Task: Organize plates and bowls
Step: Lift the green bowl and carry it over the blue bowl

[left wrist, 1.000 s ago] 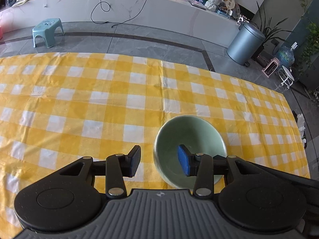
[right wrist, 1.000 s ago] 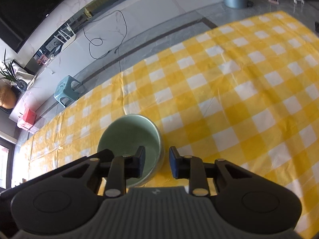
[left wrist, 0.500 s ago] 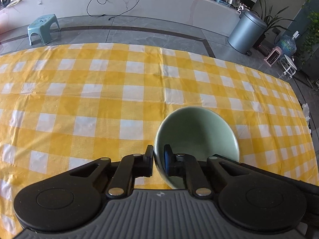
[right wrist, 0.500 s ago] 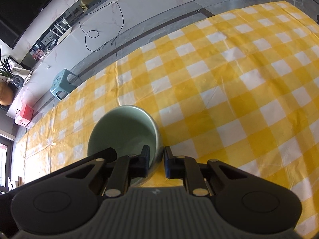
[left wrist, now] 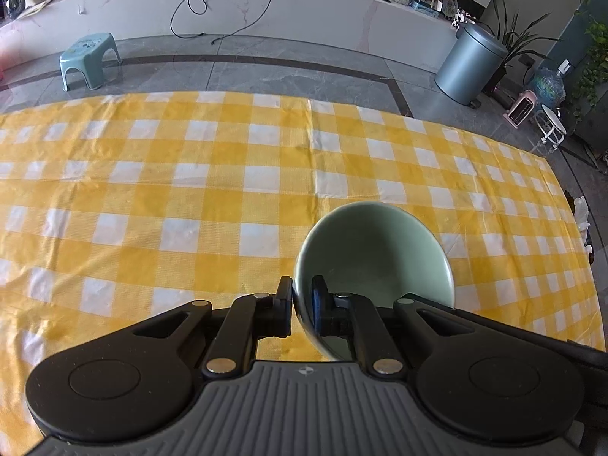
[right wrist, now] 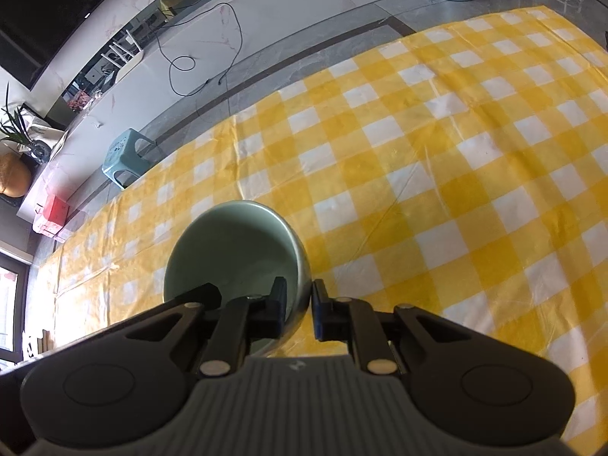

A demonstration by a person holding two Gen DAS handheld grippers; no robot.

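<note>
A pale green bowl point(left wrist: 374, 258) is held over the yellow checked tablecloth point(left wrist: 190, 197). My left gripper point(left wrist: 302, 309) is shut on the bowl's left rim, one finger outside and one inside. In the right wrist view, a green bowl point(right wrist: 235, 250) of the same look is held by its right rim in my right gripper point(right wrist: 298, 309), which is shut on it. Both bowls look lifted and tilted toward the cameras. I cannot tell whether they are one bowl or two.
The tablecloth's far edge point(left wrist: 266, 95) drops to a grey floor. Beyond it stand a small teal stool point(left wrist: 89, 59), a grey bin point(left wrist: 469, 62) and a long white counter point(left wrist: 266, 3). The table's right edge point(left wrist: 570, 205) is near.
My left gripper closed from open onto the bowl's rim. My right gripper closed tighter on its rim. Both bowls have risen and tilted toward the cameras.
</note>
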